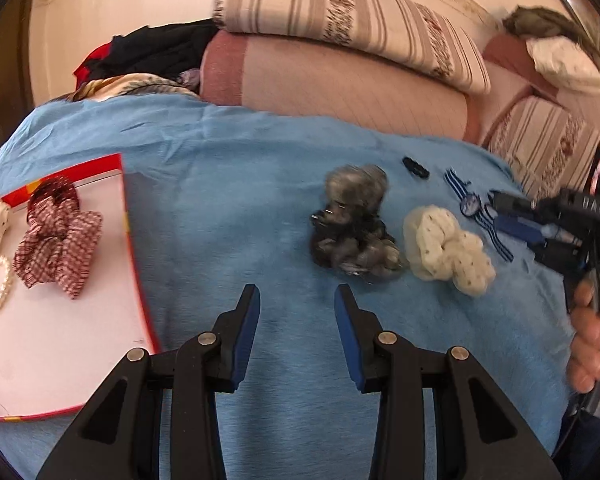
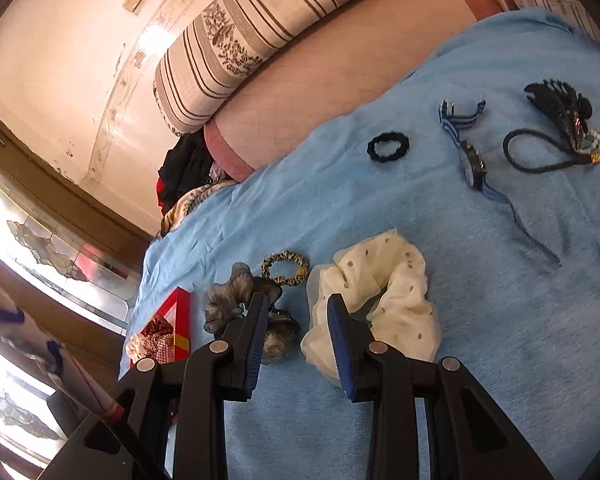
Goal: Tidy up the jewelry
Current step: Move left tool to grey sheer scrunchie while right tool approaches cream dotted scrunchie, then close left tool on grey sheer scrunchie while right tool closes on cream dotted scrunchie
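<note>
- Left wrist view: left gripper (image 1: 297,300) hangs wide open, empty, over the blue blanket (image 1: 228,208), near the grey scrunchie (image 1: 352,224).
- Right gripper (image 2: 296,312), jaws spread and holding nothing, straddles the cream scrunchie's (image 2: 384,304) edge, beside the grey scrunchie.

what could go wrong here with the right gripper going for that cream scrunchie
The right gripper is open just above the cream scrunchie, which lies right beside the grey scrunchie; a wide close might catch both. The cream fabric looks thin and floppy, so a pinch on one edge could slip out. The tray sits well off to the left, so a loose hold may drop on the way.
</note>
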`<state>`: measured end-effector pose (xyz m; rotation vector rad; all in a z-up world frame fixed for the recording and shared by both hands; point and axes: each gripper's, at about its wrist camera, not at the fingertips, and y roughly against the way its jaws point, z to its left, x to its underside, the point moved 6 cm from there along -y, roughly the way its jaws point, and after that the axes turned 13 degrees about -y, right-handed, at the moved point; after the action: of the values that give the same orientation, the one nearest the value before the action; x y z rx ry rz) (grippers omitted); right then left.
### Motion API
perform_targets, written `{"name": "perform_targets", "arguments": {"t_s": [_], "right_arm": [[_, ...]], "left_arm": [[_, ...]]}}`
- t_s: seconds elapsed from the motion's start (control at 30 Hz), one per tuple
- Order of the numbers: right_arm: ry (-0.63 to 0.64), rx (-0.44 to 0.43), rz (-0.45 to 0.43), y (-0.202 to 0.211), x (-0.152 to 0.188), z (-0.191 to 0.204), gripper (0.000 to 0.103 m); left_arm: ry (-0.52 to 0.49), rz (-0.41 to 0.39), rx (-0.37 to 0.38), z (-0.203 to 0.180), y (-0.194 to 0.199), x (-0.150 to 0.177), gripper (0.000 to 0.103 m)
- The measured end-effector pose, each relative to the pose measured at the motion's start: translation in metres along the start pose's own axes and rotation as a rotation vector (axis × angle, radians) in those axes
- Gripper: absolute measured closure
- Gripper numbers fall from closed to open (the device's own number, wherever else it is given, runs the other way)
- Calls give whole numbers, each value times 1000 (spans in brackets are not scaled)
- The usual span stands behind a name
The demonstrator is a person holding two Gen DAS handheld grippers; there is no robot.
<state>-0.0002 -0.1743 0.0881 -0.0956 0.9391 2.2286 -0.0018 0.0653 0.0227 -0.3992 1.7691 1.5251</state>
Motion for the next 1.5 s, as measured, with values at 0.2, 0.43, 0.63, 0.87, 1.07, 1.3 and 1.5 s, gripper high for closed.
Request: {"name": "perform_targets", "arguments": {"t_s": [0.2,0.43,0.63,0.87,1.07,1.3,1.5], "right_arm": [[32,8,-65,16,-11,3,69],[15,-28,-70,26,-18,1,69],[14,-35,-55,24,-19,0,69],[10,-33,-60,23,-22,-1,69],[15,-23,-59,23,-20,-2,69],[13,10,-45,13,-15,-7,68],[66,75,-32,0,-6,-7,67]], "left_arm": [[-76,34,5,-31,-12,-12,66],[-119,37,-34,-31,-35,-71,29],[-70,177,-14,-16,-98,-78,61],[0,125,1,-9,-68,-57,90],[19,45,82,-17,-1,-37,90],[29,-20,185,-16,32,-10,90],[36,96,188,-10,-11,21,90]]}}
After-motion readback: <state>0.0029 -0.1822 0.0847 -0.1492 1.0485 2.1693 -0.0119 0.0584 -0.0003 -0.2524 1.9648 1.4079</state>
